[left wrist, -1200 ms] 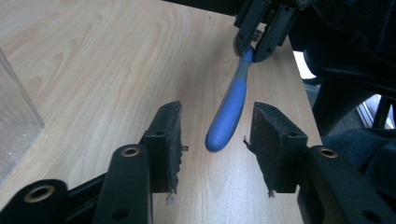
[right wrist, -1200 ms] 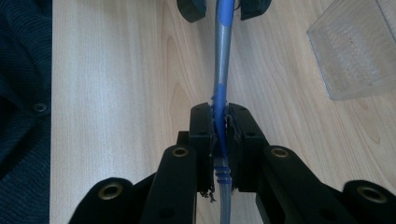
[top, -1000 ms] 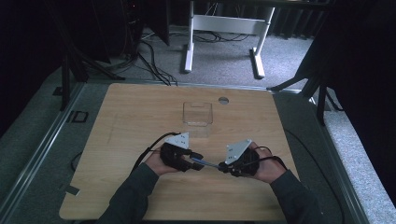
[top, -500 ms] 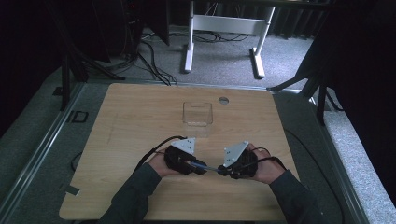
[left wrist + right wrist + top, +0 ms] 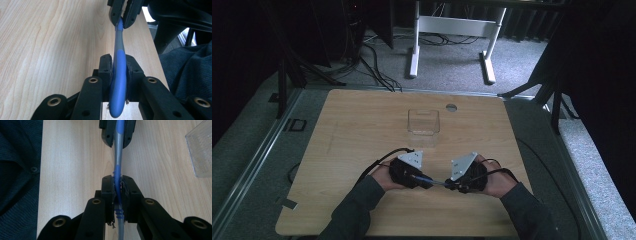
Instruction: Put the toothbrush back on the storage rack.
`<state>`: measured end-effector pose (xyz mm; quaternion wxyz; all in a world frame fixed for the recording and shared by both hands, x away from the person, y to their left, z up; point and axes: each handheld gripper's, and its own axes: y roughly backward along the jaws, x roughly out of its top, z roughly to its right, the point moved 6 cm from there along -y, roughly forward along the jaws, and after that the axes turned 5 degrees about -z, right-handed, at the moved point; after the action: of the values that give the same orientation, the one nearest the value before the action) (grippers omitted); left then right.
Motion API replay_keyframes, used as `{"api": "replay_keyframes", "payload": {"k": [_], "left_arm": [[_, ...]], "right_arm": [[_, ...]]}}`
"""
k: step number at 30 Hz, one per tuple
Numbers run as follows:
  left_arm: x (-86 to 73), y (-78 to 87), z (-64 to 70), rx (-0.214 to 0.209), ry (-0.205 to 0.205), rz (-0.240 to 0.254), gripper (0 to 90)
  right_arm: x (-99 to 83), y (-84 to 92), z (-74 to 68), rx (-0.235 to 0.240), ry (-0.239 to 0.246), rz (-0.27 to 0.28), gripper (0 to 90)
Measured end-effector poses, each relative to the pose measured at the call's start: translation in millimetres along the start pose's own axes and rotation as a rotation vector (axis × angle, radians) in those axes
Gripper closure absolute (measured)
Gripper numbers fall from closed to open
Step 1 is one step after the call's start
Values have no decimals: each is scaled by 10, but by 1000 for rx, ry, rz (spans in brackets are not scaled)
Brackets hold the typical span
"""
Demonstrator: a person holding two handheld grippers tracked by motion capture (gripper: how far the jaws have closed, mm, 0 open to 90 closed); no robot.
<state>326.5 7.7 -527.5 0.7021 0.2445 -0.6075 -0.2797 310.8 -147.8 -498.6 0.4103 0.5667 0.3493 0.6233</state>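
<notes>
A slender blue-and-grey tool [image 5: 438, 183] spans the gap between my two grippers, low over the near middle of the wooden table [image 5: 362, 130]. My left gripper [image 5: 424, 180] is shut on its thick blue end [image 5: 118, 75], and its own view looks along its closed left gripper [image 5: 118, 58]. My right gripper [image 5: 452, 186] is shut on the thinner blue part [image 5: 117, 173], seen along the closed right gripper [image 5: 117, 181]. Each view also catches the other one: right gripper [image 5: 124, 15], left gripper [image 5: 117, 132]. The grey shaft [image 5: 118, 152] runs between them.
A clear plastic box [image 5: 423, 121] stands empty at mid-table beyond the hands, and its corner box [image 5: 201, 152] is at the right. A round grommet hole [image 5: 451, 107] sits near the far edge. Dark sleeves [image 5: 357, 210] come in from below. Cables and desk legs [image 5: 414, 45] lie on the floor.
Both hands have drifted a little toward the near edge, and the left gripper has edged rightward. Both grippers keep hold of the tool.
</notes>
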Motion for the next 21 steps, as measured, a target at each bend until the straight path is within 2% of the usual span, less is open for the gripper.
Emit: {"api": "replay_keyframes", "payload": {"k": [9,19,21], "left_arm": [[1,-6,21,-20,-5,-6,806],[19,5,24,-8,-9,5,810],[23,9,22,-4,-5,11,810]], "right_arm": [[-9,-17,-2,0,-1,-5,804],[-19,-14,12,-9,-6,2,787],[-21,-17,21,-15,-10,7,753]]}}
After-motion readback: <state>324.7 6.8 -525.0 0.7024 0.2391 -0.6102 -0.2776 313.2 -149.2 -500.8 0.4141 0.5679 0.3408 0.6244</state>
